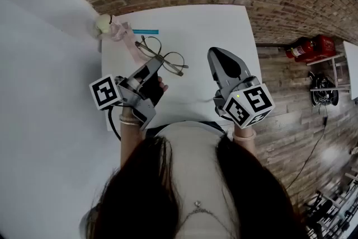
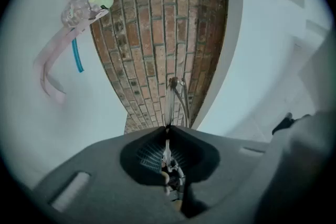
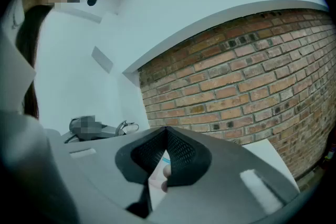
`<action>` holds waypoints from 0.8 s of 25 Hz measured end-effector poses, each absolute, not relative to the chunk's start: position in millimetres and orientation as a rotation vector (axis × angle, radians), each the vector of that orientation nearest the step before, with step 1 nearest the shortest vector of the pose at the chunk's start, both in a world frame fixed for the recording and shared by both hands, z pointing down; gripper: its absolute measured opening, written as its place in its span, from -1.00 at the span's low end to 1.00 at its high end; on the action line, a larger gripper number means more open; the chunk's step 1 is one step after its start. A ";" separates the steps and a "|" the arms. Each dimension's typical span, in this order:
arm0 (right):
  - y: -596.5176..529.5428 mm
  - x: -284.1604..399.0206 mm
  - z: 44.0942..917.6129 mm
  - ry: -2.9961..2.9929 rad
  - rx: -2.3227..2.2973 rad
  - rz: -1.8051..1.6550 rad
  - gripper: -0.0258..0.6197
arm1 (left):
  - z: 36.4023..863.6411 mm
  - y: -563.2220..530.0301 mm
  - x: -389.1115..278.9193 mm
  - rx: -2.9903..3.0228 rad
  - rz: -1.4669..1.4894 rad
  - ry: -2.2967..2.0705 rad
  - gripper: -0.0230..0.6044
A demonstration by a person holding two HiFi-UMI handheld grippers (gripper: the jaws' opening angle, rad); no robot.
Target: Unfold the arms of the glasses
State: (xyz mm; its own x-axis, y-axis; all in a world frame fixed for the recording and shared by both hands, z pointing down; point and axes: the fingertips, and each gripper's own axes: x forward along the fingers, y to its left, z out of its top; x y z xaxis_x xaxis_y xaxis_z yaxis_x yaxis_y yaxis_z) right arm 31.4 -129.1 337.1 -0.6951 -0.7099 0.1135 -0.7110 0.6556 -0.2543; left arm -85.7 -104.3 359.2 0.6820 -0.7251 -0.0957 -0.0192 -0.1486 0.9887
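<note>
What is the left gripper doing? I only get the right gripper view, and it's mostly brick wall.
Observer: The left gripper is shut on the glasses, pinching a thin metal part of the frame.
Operator: What else is on the table?
Observer: The head view shows a pink ribbon with a pale ball at the far left corner of the white table.
</note>
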 end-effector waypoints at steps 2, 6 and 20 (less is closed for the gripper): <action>-128.5 30.7 336.8 -2.856 1.220 0.440 -0.91 | 360.5 -103.6 -84.5 1.624 -0.693 -0.614 -0.86; -127.0 33.2 336.8 -2.868 1.225 0.452 -0.91 | 357.4 -100.6 -80.4 1.628 -0.693 -0.602 -0.86; -113.5 27.8 323.4 -2.963 1.102 0.458 -0.90 | 349.5 -105.5 -77.1 1.631 -0.686 -0.561 -0.86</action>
